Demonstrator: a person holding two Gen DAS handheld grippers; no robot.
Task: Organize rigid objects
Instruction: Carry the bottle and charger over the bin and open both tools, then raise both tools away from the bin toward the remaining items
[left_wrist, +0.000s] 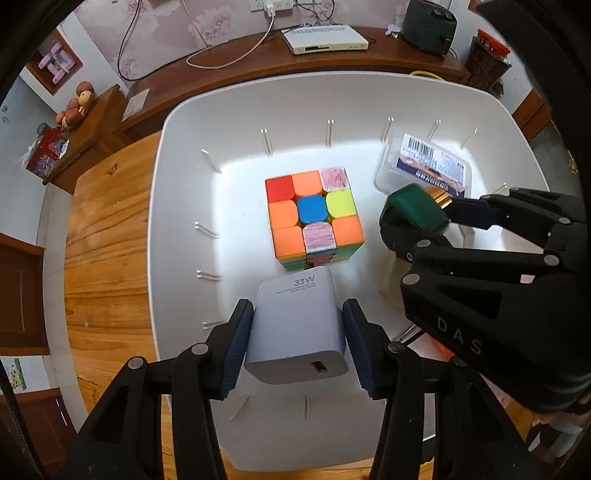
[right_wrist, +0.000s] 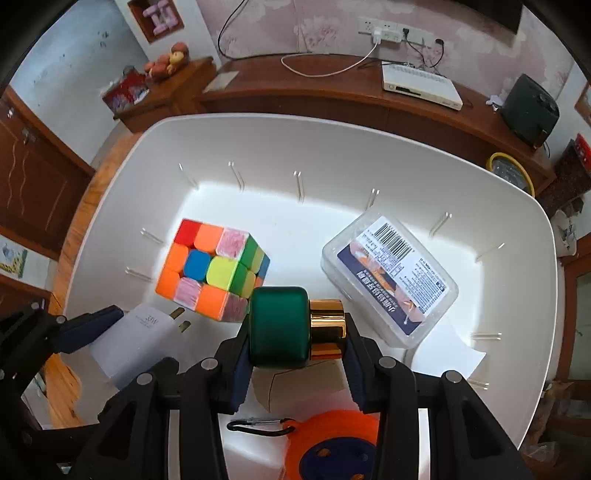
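My left gripper (left_wrist: 297, 332) is shut on a white 33W charger (left_wrist: 297, 325) and holds it over the near part of a white bin (left_wrist: 184, 122). My right gripper (right_wrist: 295, 332) is shut on a green bottle with a gold cap (right_wrist: 280, 326) and holds it over the bin too; it shows in the left wrist view (left_wrist: 415, 208). A colourful puzzle cube (left_wrist: 314, 216) lies in the bin's middle. A clear plastic box with a barcode label (right_wrist: 391, 277) lies at the bin's right. The charger also shows in the right wrist view (right_wrist: 136, 343).
The bin stands on a wooden table (left_wrist: 107, 236). An orange round reel with a carabiner (right_wrist: 328, 443) lies near the bin's front edge. A dark wooden shelf (right_wrist: 332, 88) behind holds a white set-top box (right_wrist: 421, 86), cables and a dark green appliance (right_wrist: 530, 110).
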